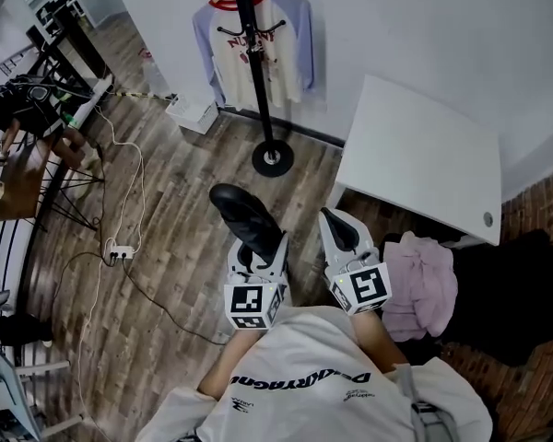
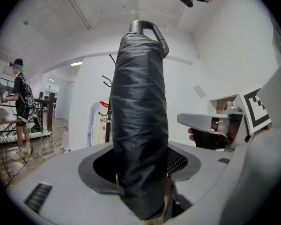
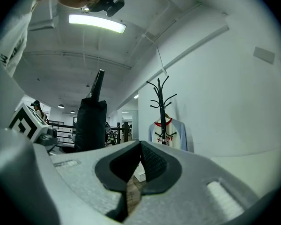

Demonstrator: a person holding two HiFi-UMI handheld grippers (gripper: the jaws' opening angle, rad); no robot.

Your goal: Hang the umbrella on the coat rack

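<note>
My left gripper (image 1: 258,249) is clamped on the lower end of the folded black umbrella (image 2: 140,121), jaws spread wide around its bundled canopy. In the left gripper view the umbrella's long axis runs straight out along the jaws and upward, with its loop handle (image 2: 150,30) at the far end. From the head view, that far end points toward the base of the coat rack (image 1: 261,81) and leans a little to the left of it. The umbrella is well short of the rack and touches none of its hooks. A raglan shirt (image 1: 242,53) hangs on the rack's pole. My right gripper (image 3: 139,146), just to the right of the left one and equally short of the rack, has its jaws pressed together on nothing.
</note>
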